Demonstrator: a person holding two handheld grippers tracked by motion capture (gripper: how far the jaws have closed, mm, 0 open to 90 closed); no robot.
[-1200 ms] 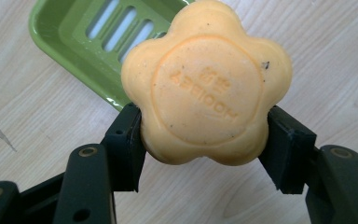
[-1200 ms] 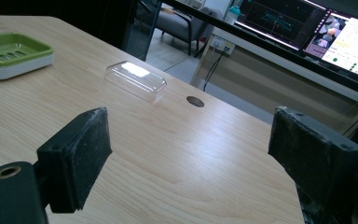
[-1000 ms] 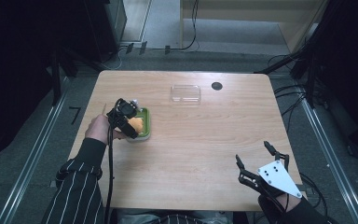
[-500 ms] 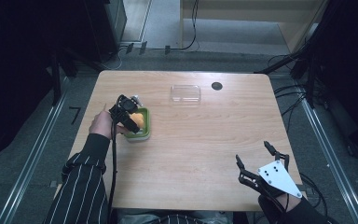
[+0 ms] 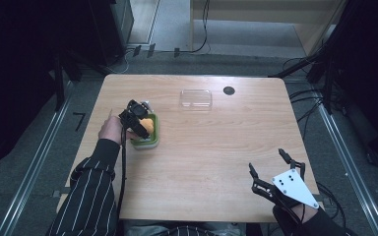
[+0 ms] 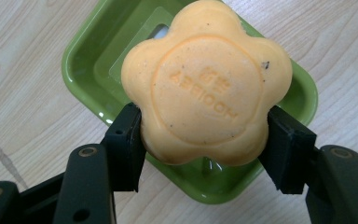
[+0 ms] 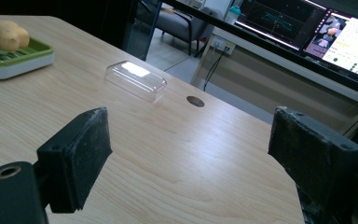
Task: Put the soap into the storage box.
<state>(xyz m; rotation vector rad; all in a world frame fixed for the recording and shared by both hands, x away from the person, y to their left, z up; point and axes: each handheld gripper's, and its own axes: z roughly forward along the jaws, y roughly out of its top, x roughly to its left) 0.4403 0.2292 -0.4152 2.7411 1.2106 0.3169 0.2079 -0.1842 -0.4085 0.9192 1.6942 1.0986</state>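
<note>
From the high view, the left hand-held gripper hangs over the green soap dish, which sits toward the left side of the tabletop, and it grips the orange flower-shaped soap just above the dish's hollow; a clear plastic lid lies well beyond the dish, near the far edge, and the right hand-held gripper waits far from the dish at the near right corner, spread wide with nothing in it. In the left gripper view the soap is pinched by its scalloped edge between the two jaws, with the dish directly beneath it. To my eye the pads bear on rounded lobes, so the soap could twist or squirt out if the squeeze shifts, and if let go while off-centre it might land on the rim and tip the dish or skid off across the wood. In the right gripper view the jaws gape empty, the lid lies between them and the dish; a careless reach could knock that light lid away.
</note>
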